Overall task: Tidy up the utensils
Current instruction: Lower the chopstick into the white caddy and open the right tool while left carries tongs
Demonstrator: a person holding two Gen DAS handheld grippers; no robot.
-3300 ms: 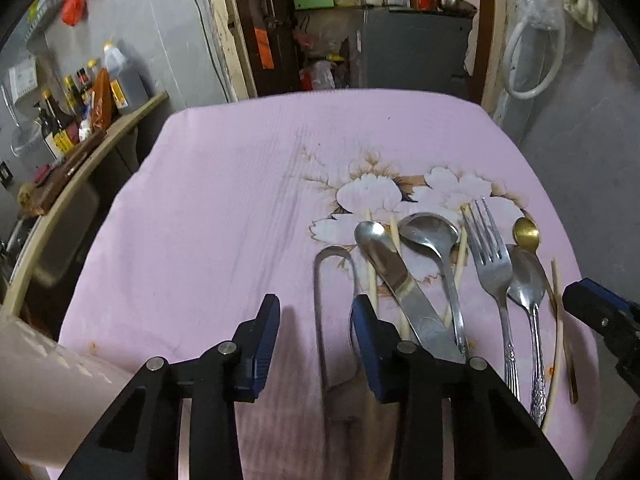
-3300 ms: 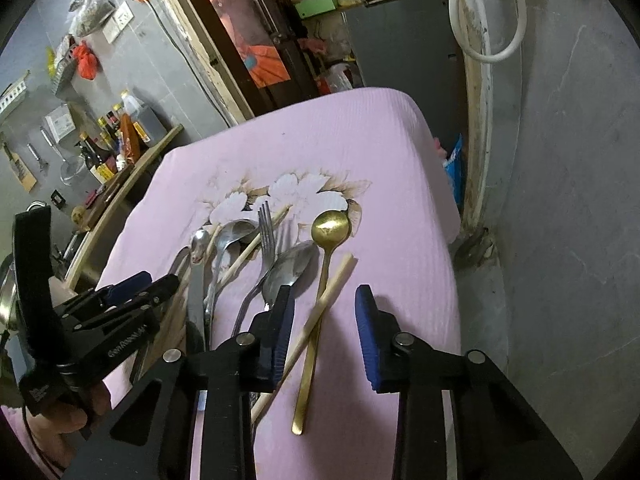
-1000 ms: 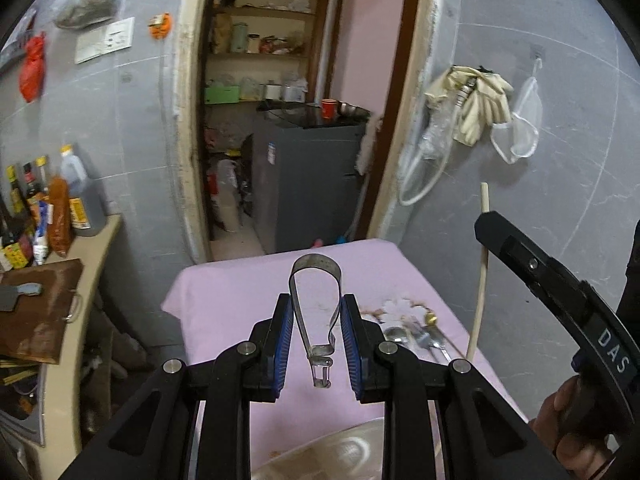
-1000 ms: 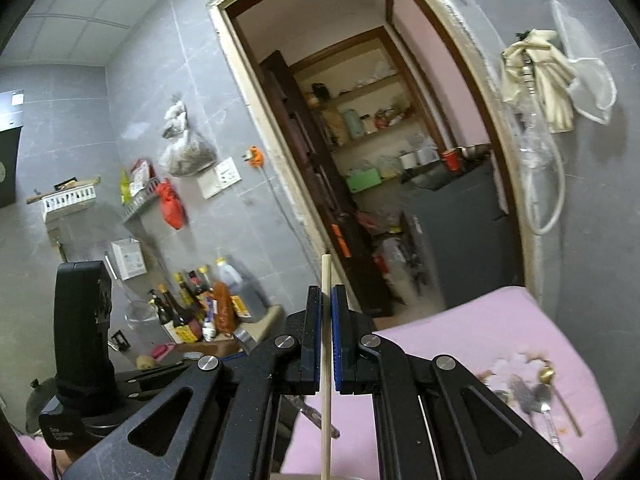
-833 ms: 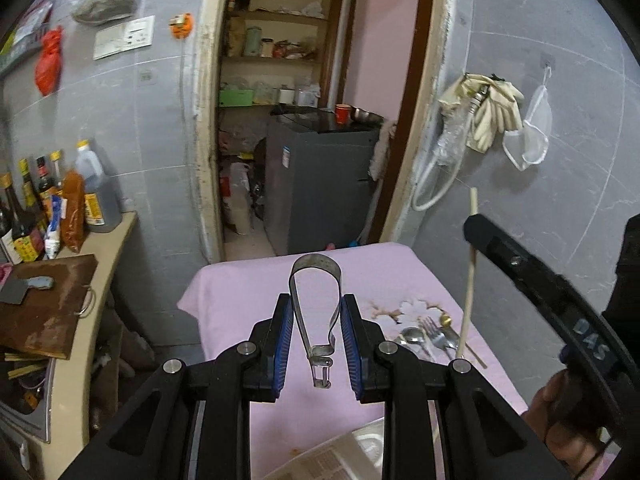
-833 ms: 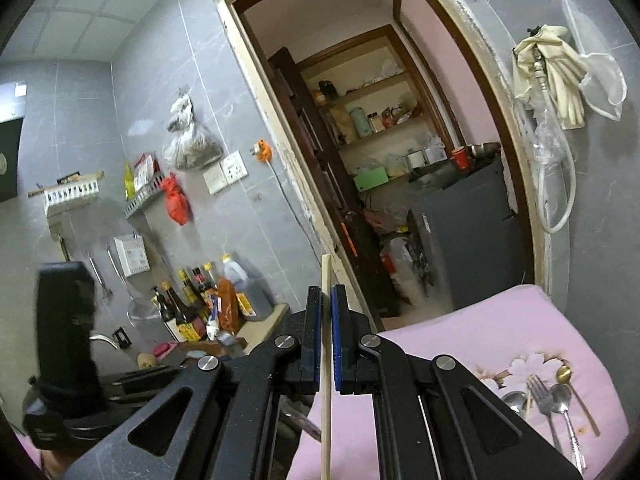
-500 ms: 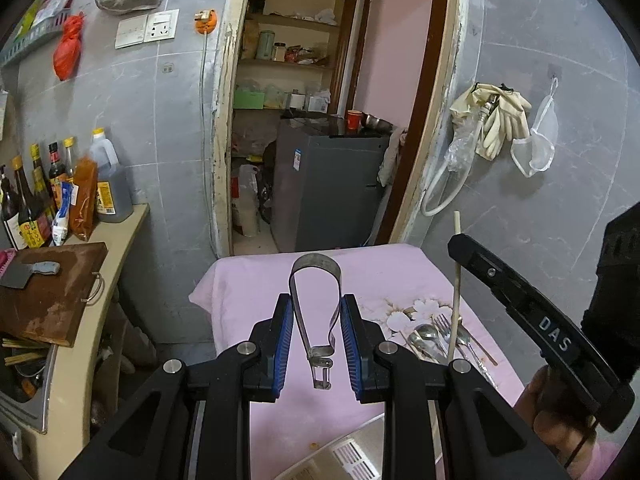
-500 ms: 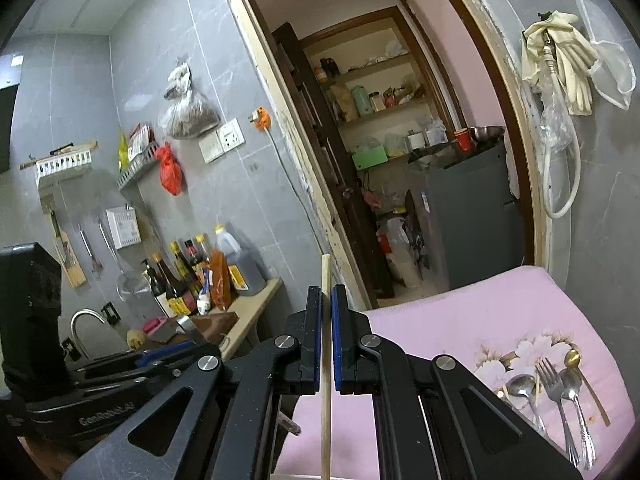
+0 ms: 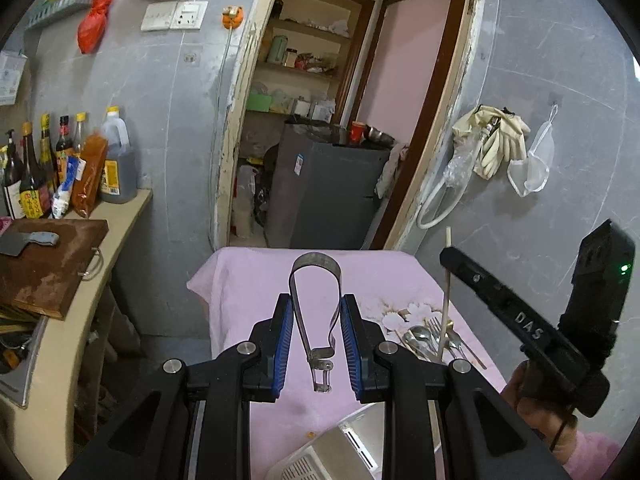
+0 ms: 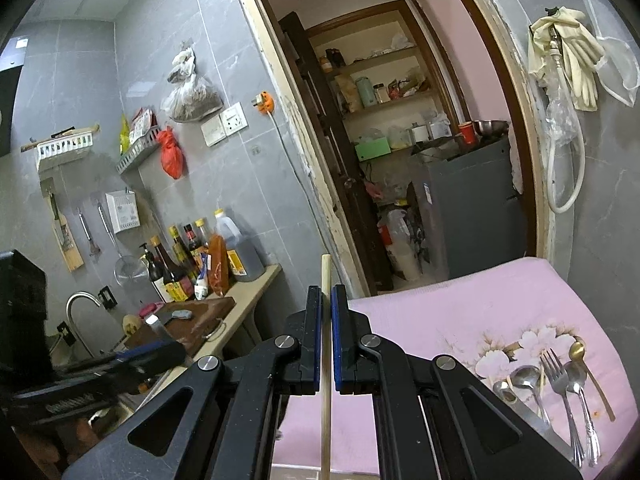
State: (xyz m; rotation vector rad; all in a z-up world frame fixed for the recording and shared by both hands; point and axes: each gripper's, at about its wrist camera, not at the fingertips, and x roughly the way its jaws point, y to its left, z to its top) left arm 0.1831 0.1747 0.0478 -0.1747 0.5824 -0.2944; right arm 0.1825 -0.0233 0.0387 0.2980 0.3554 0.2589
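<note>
Step in hand, as I read it: carry phase, both claws loaded and lifted off the surface [image 9: 256,280].

Left claw [image 9: 316,338]: clamped on the metal tongs [image 9: 316,300], blue pads on both arms, loop end pointing up and away, clip end hanging between the jaws.

Right claw [image 10: 326,336]: jaws nearly together on one chopstick [image 10: 326,360], held upright, tip poking above the pads. In the left view the same chopstick [image 9: 445,292] stands vertical in front of the utensil pile.

The pile [image 10: 552,396] (spoons, fork, knife, gold spoon) lies on the floral print of the pink cloth, well apart from both claws. A white slotted tray [image 9: 332,452] shows at the bottom edge of the left view, below the left claw and nearer than the pile. Likely the drop target; can't confirm.

Next move, my guess: bring each claw down over the tray, tilt the piece flat along a slot, then release. The chopstick is long and gripped near one end, so it can pivot in the pads. The tongs are springy and may kick on release. Lower first, then let go.

Diff vs 3.3 s ago: both claws were then wide and down at the pile, tongs and chopstick flat on the cloth. Both are now gripped and raised. Over the last second the grips match; the views have dropped, with more cloth, the pile and the tray in frame.
</note>
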